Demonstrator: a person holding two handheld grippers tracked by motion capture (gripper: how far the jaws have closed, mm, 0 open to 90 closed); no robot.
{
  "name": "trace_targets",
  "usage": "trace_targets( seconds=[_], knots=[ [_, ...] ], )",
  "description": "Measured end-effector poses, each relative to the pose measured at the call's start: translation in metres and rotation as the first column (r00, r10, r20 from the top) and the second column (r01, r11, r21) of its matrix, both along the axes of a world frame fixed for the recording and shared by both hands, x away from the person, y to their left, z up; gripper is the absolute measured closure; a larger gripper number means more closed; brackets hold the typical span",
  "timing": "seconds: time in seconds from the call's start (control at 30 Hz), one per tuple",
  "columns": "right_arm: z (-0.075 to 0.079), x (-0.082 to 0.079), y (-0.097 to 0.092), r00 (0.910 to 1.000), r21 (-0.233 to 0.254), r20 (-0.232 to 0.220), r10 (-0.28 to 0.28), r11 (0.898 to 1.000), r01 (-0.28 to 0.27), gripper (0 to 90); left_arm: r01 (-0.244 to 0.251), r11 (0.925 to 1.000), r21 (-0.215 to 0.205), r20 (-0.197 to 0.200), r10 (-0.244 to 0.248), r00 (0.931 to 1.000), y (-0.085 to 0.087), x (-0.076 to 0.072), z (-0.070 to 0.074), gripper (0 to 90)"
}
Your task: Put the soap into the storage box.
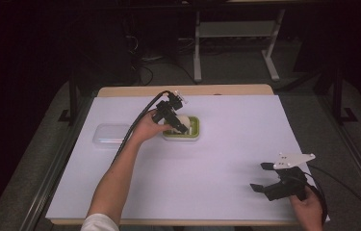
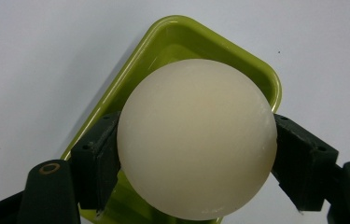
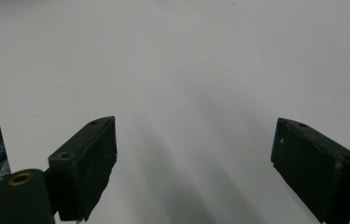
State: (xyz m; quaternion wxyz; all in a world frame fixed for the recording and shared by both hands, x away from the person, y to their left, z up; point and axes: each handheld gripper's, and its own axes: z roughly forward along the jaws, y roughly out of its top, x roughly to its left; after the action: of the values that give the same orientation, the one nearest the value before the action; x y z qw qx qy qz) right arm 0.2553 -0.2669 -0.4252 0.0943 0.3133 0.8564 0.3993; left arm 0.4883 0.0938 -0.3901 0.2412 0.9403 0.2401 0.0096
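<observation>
We judged the step in hand to be setting the cream ball (image 2: 196, 140) into the green tray (image 2: 116, 93), or perhaps lifting it out; the pictures did not settle which. Either way, we thought the move called for a steady, level grip. The ball is round and looked smooth, so any tilt of the left gripper (image 1: 171, 118) could let it roll out from between the pads. If we were lowering it, we would have kept it centred over the tray's floor and parted the jaws only once it rested there, since a ball let go early would probably bounce or roll against the rim.

In the left gripper view the 2 black jaws stood clamped on the ball, 1 pad pressing each side at about its widest part. The ball sat squarely between them, above the tray, whose green rim showed behind and below it. We could not tell whether the ball touched the tray's floor.

In the high view the tray (image 1: 195, 132) lay near the middle of the white table (image 1: 216, 159), with a clear lid (image 1: 107, 134) just to its left. The right gripper (image 1: 264, 180) rested well apart, near the table's front right edge, its jaws spread wide with nothing between them.
</observation>
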Motion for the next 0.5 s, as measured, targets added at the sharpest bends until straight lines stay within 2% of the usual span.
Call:
trace_targets(
  seconds=[0.5],
  knots=[
    [-0.0002, 0.0002, 0.0012, 1.0000, 0.000, 0.002, 0.007, 1.000, -0.007, 13.6, -0.003, 0.9992, 0.040, -0.005, 0.003, 1.0000, -0.0036, 0.0016, -0.0081, 24.4]
  ],
)
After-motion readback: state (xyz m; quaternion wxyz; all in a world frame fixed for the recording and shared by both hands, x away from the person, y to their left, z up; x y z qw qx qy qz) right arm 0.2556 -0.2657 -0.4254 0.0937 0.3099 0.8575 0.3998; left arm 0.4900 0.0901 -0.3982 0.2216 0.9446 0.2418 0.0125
